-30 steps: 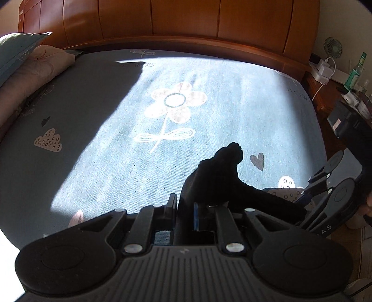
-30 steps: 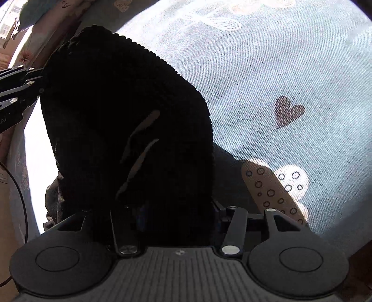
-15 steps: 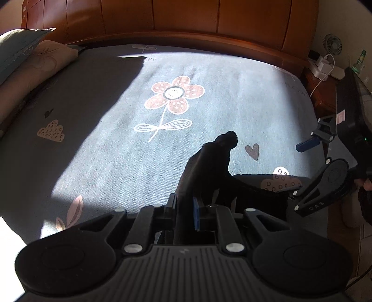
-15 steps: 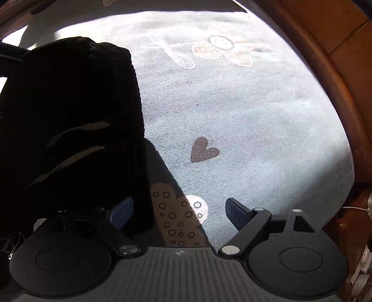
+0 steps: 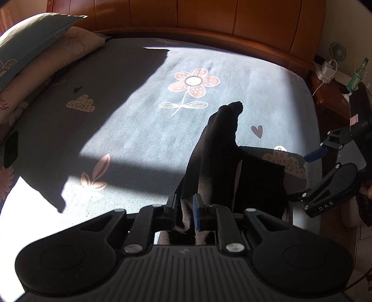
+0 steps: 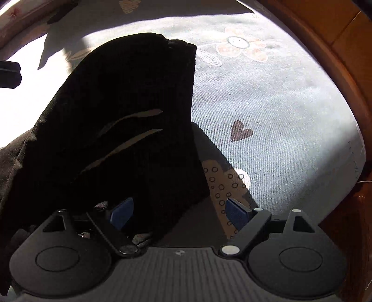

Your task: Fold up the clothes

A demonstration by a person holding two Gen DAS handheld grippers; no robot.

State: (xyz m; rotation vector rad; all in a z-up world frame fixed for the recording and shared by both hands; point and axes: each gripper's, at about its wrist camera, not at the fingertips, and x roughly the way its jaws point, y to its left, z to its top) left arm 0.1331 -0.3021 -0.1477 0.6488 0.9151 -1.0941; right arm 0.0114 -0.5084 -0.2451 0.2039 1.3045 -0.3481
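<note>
The left tongs are pressed together on a bunched fold of the black garment, pinching it between a blue pad and a black one; they point steeply down at the bed. The cloth rises out of the pinch as a dark ridge whose tip ends just below the printed flower, then drops rightward into a flat, ribbed-looking heap on the bedsheet. The right tongs are spread wide with nothing gripped: the left blue pad sits against the edge of the garment, the right blue pad over a printed spotted cloud, and the cloth between them lies loose. In the left wrist view the right tongs hang beyond the heap, right of the flower, by the bed's edge. The garment is soft, matte knit, with two pale slivers across its face. The sheet is grey-blue cotton printed with hearts, leaves and clouds, half in hard sunlight. Left of the flower lie stacked pillows; behind it curves a polished wooden headboard; far right of it a bedside stand carries a green bottle and a small fan
</note>
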